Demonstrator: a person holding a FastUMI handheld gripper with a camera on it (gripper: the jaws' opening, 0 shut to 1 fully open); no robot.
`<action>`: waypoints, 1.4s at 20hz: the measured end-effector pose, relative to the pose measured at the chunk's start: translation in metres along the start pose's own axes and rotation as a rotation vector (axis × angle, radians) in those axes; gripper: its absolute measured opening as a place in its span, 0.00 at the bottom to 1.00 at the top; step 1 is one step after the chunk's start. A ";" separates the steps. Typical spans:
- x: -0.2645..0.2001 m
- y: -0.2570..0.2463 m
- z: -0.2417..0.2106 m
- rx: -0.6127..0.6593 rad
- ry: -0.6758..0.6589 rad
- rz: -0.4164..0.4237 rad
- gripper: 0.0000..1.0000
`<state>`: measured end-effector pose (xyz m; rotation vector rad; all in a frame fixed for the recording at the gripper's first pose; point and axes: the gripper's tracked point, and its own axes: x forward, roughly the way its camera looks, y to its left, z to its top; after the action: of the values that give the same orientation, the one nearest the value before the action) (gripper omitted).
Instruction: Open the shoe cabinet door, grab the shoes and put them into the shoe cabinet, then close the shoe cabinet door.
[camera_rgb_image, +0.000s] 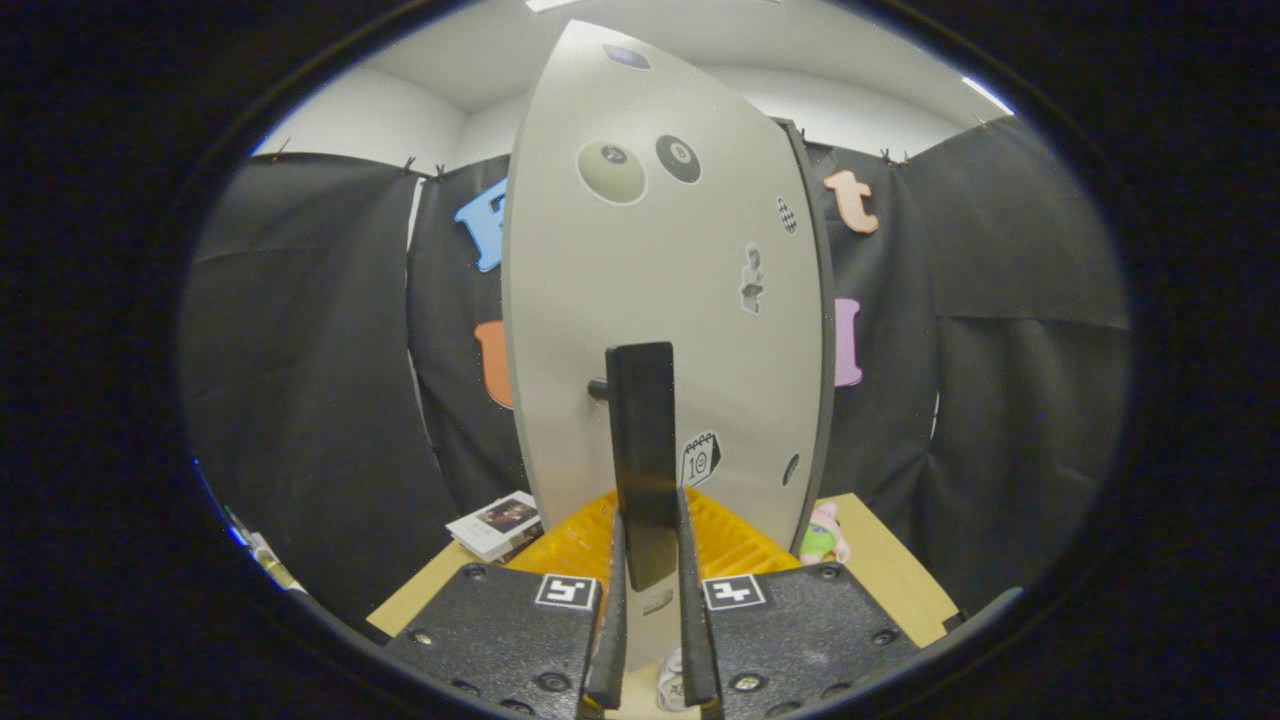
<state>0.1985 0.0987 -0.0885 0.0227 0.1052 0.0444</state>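
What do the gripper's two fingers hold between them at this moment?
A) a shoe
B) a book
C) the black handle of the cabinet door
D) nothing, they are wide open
C: the gripper has both fingers closed on the black handle that stands out from the grey shoe cabinet door.

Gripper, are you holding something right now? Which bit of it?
Yes. The gripper is shut on the black handle of the grey cabinet door, pinching the handle's lower end between both fingers.
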 end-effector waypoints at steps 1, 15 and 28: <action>-0.002 -0.005 0.000 -0.008 -0.002 -0.008 0.26; -0.033 -0.088 -0.003 -0.005 0.019 -0.107 0.07; -0.045 -0.145 -0.002 -0.034 0.020 -0.090 0.04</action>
<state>0.1603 -0.0480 -0.0893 -0.0162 0.1258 -0.0434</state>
